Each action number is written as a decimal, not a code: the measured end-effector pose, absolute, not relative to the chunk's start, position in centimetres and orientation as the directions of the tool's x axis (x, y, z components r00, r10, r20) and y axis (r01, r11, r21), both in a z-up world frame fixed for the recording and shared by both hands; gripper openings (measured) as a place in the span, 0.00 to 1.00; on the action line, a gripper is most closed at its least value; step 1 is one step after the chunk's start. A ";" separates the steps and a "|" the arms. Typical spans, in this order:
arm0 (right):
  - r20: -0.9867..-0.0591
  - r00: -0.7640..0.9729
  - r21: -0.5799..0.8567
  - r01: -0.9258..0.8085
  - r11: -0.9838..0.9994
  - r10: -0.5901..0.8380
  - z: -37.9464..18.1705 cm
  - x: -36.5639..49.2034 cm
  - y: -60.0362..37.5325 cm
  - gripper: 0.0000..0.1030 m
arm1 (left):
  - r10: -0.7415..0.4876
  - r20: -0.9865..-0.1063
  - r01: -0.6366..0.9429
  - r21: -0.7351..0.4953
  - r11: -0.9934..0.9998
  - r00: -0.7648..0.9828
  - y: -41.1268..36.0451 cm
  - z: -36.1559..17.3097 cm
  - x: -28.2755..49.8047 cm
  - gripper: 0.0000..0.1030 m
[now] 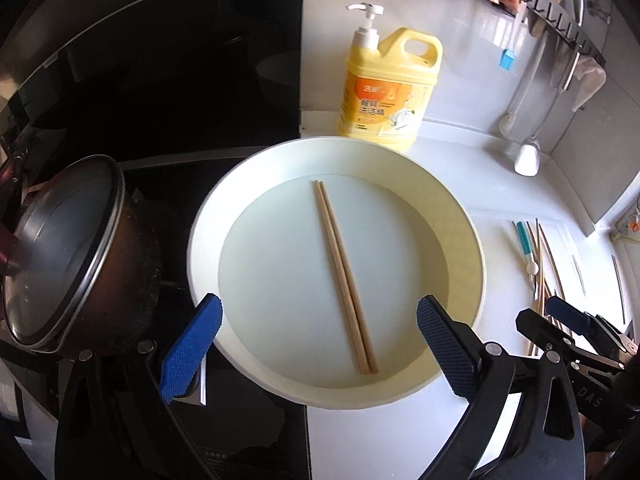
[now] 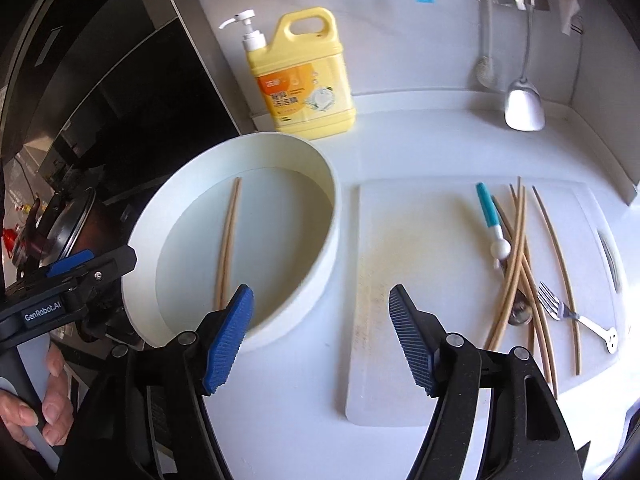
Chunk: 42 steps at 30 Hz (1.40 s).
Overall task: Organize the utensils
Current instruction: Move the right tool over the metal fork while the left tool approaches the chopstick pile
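Observation:
A pair of wooden chopsticks [image 1: 344, 276] [image 2: 227, 240] lies side by side in the round white basin [image 1: 208, 216] [image 2: 332, 216]. My left gripper [image 1: 320, 316] hangs open over the basin's near rim, with nothing between its blue pads. My right gripper [image 2: 320, 308] is open too, above the gap between the basin and the white cutting board [image 2: 420, 248], and it holds nothing. On the board lie several more chopsticks [image 2: 516, 256] [image 1: 544, 256], a blue-handled tool [image 2: 489, 212], a metal fork [image 2: 560, 308] and a small spoon [image 2: 520, 312].
A yellow dish-soap jug [image 1: 390, 92] [image 2: 306, 80] stands behind the basin. A dark lidded pot [image 1: 68, 256] sits on the black hob at the left. Ladles and a spatula [image 2: 524, 104] hang by the back wall. A hand [image 2: 44, 408] grips the left gripper's handle.

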State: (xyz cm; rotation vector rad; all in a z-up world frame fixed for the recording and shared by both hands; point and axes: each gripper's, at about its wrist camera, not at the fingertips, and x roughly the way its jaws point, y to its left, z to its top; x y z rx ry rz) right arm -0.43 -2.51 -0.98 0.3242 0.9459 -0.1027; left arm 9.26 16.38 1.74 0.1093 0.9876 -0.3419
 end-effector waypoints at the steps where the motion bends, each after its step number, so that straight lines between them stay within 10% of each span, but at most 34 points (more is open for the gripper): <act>1: -0.813 0.580 0.226 0.244 0.943 0.045 -1.2 -1.1 -3.1 0.65 | -0.242 -0.832 0.347 -0.064 0.936 0.499 15.8 1.8 8.9 0.93; 16: -0.846 0.531 0.216 0.423 0.880 -0.047 -2.7 -11.7 -18.0 0.71 | -0.360 -0.805 0.476 -0.112 0.872 0.472 1.7 1.5 2.6 0.93; 42: -0.821 0.568 -0.093 -0.033 0.995 -0.058 -10.3 -10.8 -26.8 0.70 | -0.208 -0.821 0.346 -0.012 0.938 0.532 -9.0 -7.4 -1.7 0.93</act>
